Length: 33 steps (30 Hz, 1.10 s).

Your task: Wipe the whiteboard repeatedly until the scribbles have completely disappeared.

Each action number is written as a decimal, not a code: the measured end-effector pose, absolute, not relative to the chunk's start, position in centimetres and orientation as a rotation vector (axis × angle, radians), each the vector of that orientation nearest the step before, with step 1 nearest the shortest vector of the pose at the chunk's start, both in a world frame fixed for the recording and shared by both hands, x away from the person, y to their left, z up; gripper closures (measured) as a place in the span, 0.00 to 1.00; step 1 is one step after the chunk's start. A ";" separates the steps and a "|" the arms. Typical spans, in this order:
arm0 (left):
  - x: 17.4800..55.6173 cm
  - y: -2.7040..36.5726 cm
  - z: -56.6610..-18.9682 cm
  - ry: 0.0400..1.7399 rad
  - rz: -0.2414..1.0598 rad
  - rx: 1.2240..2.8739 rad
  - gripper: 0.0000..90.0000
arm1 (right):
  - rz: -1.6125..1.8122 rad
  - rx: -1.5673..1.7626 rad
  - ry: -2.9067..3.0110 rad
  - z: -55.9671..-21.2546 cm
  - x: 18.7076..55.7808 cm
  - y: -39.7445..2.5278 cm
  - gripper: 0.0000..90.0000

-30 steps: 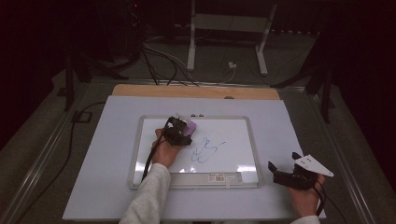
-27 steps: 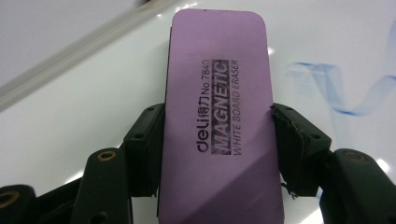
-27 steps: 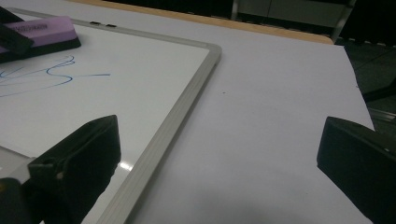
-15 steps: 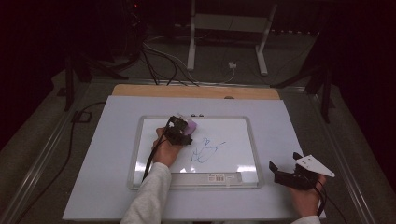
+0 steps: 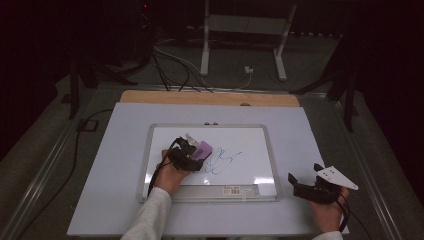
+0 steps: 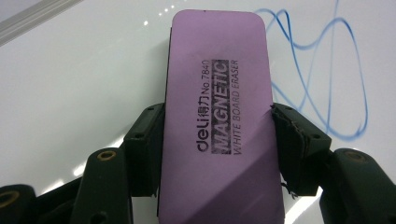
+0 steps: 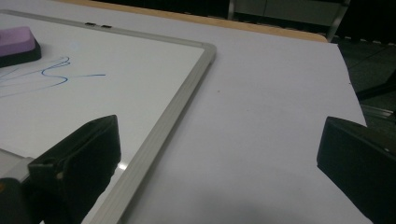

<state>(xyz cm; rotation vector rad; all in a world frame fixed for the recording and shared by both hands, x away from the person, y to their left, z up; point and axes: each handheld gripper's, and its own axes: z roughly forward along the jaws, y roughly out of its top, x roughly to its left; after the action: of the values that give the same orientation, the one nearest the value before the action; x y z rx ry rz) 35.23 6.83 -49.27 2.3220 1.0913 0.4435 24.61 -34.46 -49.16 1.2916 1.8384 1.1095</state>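
A purple magnetic whiteboard eraser [image 6: 217, 116] rests flat on the whiteboard [image 5: 250, 137], and my left gripper [image 5: 192, 154] is shut on its two long sides. Blue marker scribbles [image 5: 222, 161] lie just right of the eraser [image 5: 203, 149]; they show as looping lines [image 6: 322, 88] in the left gripper view. The eraser [image 7: 16, 42] and the blue scribbles [image 7: 51, 74] also show at the far left of the right gripper view. My right gripper [image 5: 304, 181] is open near the table's front right, off the board, with nothing between its jaws.
The whiteboard's grey frame [image 7: 173, 112] runs past the right gripper's left jaw. A white sheet [image 5: 110, 165] covers the table around the board. A wooden strip [image 5: 210, 98] borders the far edge, with cables and stand legs on the floor beyond.
The left gripper with the eraser has slid down the board, toward the person and the scribbles. The right gripper has stayed in place.
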 end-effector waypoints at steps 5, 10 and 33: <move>36.4 7.6 -49.3 1.211 0.541 2.287 0.47 | 1.107 1.286 1.841 -49.2 24.6 -34.4 0.00; 36.2 6.4 -49.4 1.178 0.467 2.272 0.47 | 1.109 1.293 1.843 -49.3 24.7 -34.5 0.00; 35.2 2.2 -49.3 1.044 0.451 2.333 0.47 | 1.107 1.290 1.843 -49.2 24.7 -34.5 0.00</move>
<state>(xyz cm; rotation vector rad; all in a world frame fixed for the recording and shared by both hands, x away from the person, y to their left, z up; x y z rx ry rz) 35.20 2.22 -49.33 2.3334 1.0442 0.4512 24.70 -34.48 -49.24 1.2897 1.8427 1.1075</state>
